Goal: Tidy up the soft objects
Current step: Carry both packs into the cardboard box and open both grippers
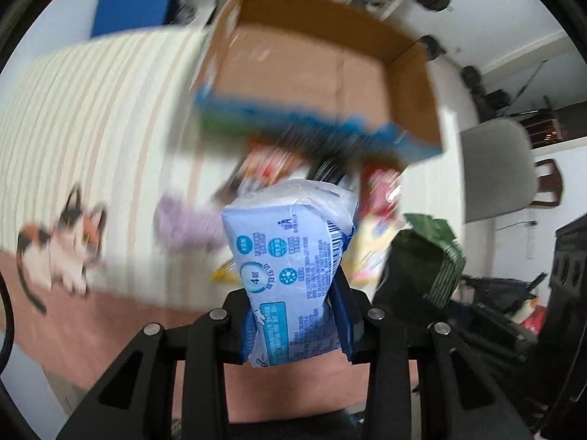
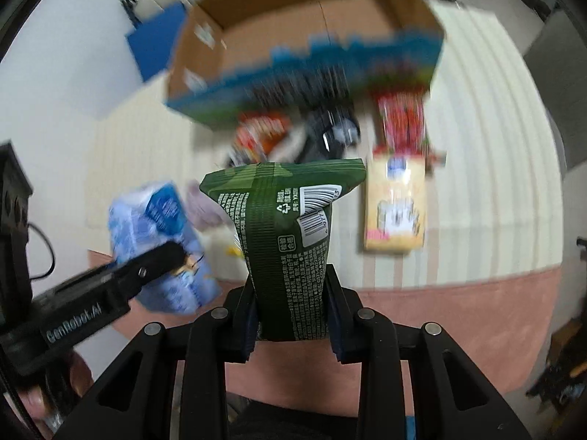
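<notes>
Striped cloth (image 1: 91, 117) with pink border covers the surface; open box (image 2: 293, 36) stands there. Left gripper (image 1: 297, 315) clamps tissue pack (image 1: 290, 256); right gripper (image 2: 290, 315) clamps green pack (image 2: 286, 242).

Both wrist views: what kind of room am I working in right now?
Probably a home bedroom or living space. The work surface looks like a striped bedsheet with a cartoon cat print, an open cardboard box sits on it, and a grey chair stands beside a white wall.

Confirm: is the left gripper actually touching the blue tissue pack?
Touching. The left wrist view shows the left gripper shut on the blue tissue pack, its waist pinched between both fingers. The right wrist view shows it clamped too.
</notes>
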Demonstrator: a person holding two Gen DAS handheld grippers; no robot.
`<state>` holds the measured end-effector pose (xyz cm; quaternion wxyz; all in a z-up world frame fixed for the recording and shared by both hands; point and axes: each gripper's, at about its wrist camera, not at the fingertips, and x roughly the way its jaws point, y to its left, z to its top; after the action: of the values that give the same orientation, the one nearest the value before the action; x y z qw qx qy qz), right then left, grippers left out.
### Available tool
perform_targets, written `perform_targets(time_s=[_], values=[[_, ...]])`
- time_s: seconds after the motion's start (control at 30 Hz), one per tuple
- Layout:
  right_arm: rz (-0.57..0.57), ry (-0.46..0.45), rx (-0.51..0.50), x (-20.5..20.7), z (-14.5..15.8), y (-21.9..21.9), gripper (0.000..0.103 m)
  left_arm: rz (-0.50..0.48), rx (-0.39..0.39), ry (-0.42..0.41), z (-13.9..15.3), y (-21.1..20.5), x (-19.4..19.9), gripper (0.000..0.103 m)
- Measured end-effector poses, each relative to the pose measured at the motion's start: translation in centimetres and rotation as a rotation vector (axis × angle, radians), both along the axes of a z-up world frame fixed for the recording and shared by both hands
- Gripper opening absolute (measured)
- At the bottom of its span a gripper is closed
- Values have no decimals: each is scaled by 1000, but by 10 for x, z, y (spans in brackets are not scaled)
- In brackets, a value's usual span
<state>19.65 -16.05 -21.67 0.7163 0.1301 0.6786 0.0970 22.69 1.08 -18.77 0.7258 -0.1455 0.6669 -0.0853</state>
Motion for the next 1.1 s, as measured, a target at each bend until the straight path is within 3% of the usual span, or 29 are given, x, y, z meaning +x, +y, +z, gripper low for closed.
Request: perform_targets(time_s=[0.1,0.17,0.23,0.4,0.53,0.67,0.8,0.9,1.1], values=[[12,-61,14,47,36,-8,33,3,1,-40,5,-15,69,32],[28,-114,-19,101,53,-13,33,8,7,-43,4,-21,110,32],[36,-132,-39,133,52,-18,33,16,-5,-26,-6,-22,148,32],[51,-103,-107,240,0,-27,33,4,-2,56,-59,-30,234,32],[46,-55,-148,300,-48,-31,33,-16,-18,140,-103,-42,280,33],[44,-5,-172,342,-93,-34,33,-21,-35,186,-133,-45,306,33],[59,20,-198,369,-114,-32,33,-49,-29,219,-145,-57,314,33],[60,33,-207,381,-126,-33,33,-75,-20,220,-146,-63,317,34],[56,38,-225,378,-121,-34,34,-98,17,227,-142,-64,321,44]])
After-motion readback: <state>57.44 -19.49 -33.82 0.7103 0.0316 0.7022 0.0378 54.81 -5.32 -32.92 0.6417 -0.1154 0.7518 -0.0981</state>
